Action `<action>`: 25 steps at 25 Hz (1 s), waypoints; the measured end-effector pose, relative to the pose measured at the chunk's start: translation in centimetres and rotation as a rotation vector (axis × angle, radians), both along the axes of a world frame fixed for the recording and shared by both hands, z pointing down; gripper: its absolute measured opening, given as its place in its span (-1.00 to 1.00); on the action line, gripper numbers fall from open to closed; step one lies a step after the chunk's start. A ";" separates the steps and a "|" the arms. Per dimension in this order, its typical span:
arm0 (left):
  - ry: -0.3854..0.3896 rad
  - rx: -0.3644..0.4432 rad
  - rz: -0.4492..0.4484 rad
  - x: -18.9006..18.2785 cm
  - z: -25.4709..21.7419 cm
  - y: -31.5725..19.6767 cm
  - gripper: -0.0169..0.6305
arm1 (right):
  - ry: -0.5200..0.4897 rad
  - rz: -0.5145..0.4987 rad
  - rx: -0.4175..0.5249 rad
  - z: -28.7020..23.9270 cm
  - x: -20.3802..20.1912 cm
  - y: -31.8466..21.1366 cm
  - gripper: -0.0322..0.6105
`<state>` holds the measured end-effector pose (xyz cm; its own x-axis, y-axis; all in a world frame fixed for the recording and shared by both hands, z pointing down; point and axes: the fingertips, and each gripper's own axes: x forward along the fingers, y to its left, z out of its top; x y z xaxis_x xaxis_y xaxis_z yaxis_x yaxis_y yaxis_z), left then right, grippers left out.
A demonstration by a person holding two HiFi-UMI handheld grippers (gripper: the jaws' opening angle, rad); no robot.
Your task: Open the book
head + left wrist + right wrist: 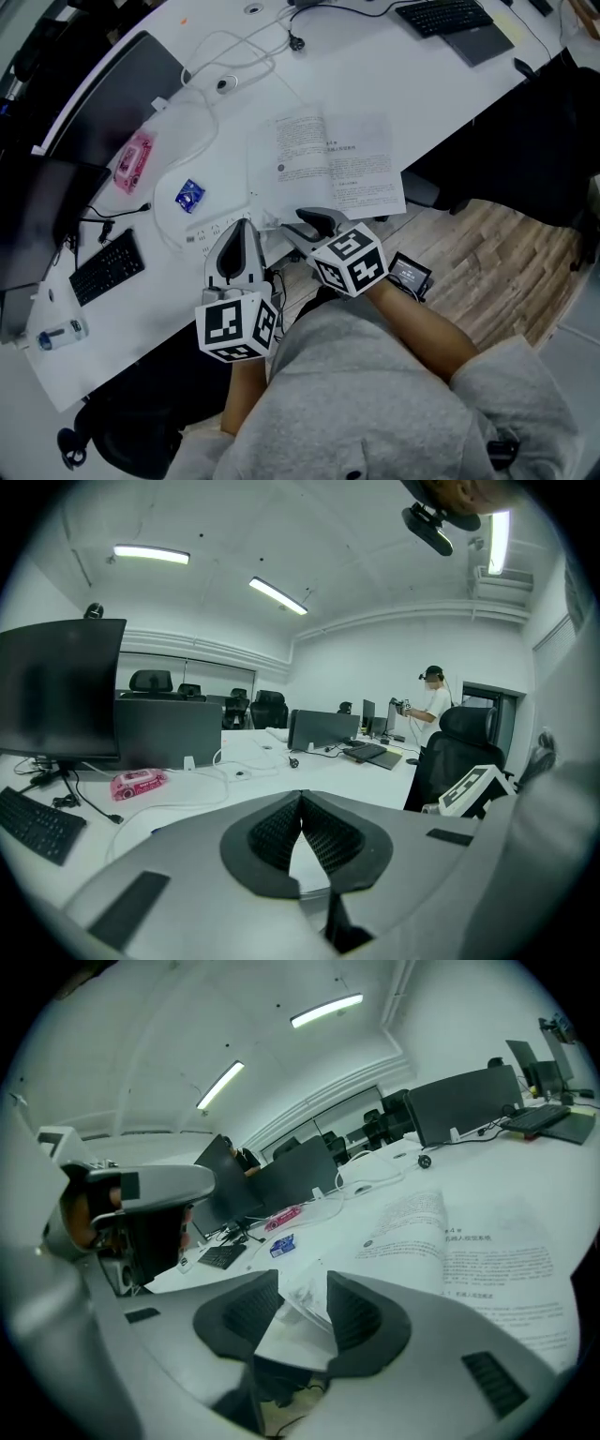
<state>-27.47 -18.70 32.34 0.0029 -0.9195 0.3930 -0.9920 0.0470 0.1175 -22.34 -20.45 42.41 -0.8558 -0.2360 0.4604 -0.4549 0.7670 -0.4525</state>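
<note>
The open book point(328, 164) lies flat on the worktop point(394, 75), just ahead of the right tongs point(302, 1288), which gape around its near corner. The left tongs point(300, 799) are closed and empty, with a blue packet point(189, 195) and a white cable point(216, 112) beyond them.

We couldn't read the print on the book point(328, 159), way too small. Part of its near edge, at 6 o'clock, sat behind the right gripper point(300, 226). Labels on the pink packet point(132, 161) and blue packet point(189, 195) were mush too. The monitor point(37, 234) got chopped by the frame at 9 o'clock, the keyboard point(445, 14) at 1 o'clock.
</note>
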 end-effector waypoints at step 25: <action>-0.056 0.096 0.173 16.7 -3.8 7.9 -0.91 | 0.099 0.417 0.412 -13.1 37.5 3.4 -0.75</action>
